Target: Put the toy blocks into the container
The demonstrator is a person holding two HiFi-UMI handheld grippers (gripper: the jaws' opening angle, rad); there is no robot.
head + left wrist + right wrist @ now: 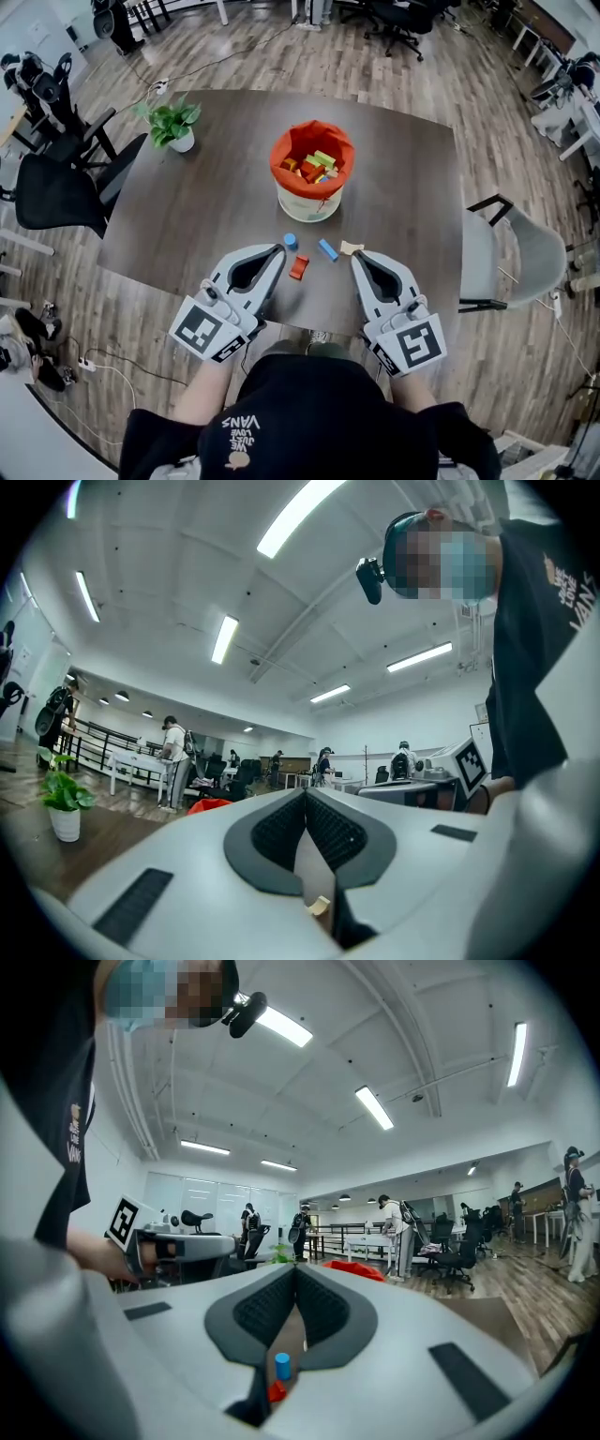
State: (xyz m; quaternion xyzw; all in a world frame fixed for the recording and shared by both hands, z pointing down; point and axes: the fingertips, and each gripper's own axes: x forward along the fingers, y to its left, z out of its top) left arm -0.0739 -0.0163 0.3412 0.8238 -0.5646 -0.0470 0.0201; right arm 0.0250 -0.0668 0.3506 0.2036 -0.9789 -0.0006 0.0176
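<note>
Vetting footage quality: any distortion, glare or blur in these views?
Head view: fisheye bows the dark brown table, focus sharp. Left gripper view: black vignetted corners, ceiling strip lights blown out. Right gripper view: same vignette, blue cylinder block crisp.

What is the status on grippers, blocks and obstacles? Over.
Left gripper, right gripper: shut, empty. Blue cylinder, red block, blue bar, wooden block loose before the container. Nothing blocks the way.

Dark-brown rectangular table [169,216]: matt wood grain. Round white container [309,204]: smooth, with creased orange cloth liner [286,159]. Left gripper [279,251], right gripper [356,258]: matt grey plastic shells, black textured pads [266,1313]. Plank floor [281,47]: wood, slight sheen.
</note>
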